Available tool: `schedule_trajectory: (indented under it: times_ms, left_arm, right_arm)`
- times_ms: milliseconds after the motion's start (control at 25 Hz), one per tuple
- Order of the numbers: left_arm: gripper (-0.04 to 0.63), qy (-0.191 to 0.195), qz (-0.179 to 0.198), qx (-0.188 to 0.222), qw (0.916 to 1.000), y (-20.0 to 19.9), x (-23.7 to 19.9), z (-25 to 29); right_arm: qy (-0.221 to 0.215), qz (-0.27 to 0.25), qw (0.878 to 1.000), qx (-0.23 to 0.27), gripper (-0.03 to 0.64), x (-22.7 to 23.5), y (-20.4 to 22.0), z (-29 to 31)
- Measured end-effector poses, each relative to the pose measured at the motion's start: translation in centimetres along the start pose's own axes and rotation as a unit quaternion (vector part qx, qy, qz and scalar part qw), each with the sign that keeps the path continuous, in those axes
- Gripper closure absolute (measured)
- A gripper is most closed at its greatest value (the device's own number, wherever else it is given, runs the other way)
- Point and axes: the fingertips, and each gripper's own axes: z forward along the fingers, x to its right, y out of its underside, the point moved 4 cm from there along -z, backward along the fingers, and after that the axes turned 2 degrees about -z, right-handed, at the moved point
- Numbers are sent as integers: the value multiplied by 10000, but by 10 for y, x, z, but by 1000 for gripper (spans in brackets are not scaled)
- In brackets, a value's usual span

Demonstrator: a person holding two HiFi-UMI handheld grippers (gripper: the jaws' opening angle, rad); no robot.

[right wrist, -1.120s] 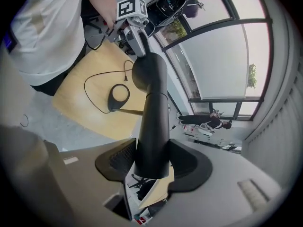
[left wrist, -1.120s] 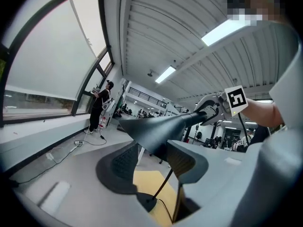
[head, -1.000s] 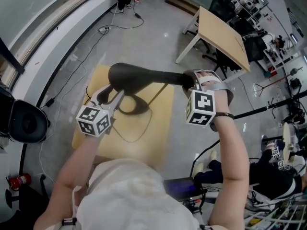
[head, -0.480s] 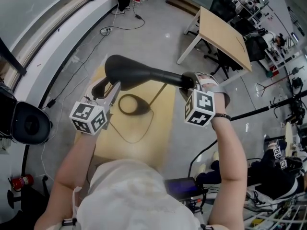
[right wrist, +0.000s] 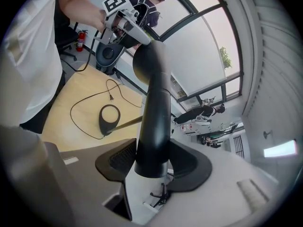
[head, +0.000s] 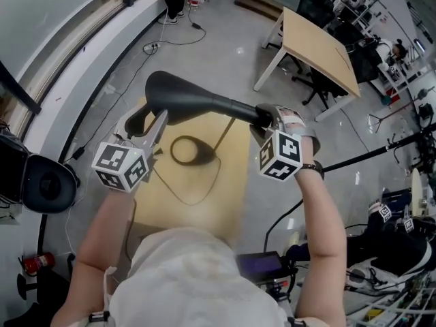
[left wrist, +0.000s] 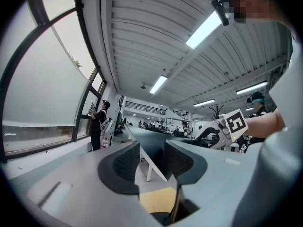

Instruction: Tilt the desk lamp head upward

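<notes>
The black desk lamp head [head: 194, 101] hangs lengthwise between my two grippers, above its oval base [head: 191, 150] and thin brass stem [head: 228, 128]. My right gripper [head: 262, 118] is shut on the head's narrow end, and the black tube [right wrist: 154, 103] sits between both pads. My left gripper [head: 151, 118] is at the wide end. In the left gripper view the dark head [left wrist: 154, 148] runs away between the jaws, with a gap showing beside the left pad [left wrist: 125, 162]. Those jaws have just been closing around it.
The lamp stands on a small wooden table [head: 228, 182] with its black cord [head: 174, 189] looped on top. A larger wooden table [head: 317, 43] stands behind on the right. A round black device [head: 44, 182] sits on the floor at the left. A person [left wrist: 99, 122] stands by the window.
The left gripper has risen with the wide end of the lamp head, which now sits higher and further left in the head view. The right gripper has stayed on the narrow end.
</notes>
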Motion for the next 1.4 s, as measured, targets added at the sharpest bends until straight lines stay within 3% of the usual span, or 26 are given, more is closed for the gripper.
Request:
schedule_trajectory:
  times_ms: [640,1400]
  left_arm:
    - [448,-25,398,167,9991,-39,23,2]
    - [448,-7,863,352,9956,-83,59,15]
  right_arm:
    - [359,759,9949,567,388,-12,6,5]
    - [563,1707,9777,1089,388,-17,6,16]
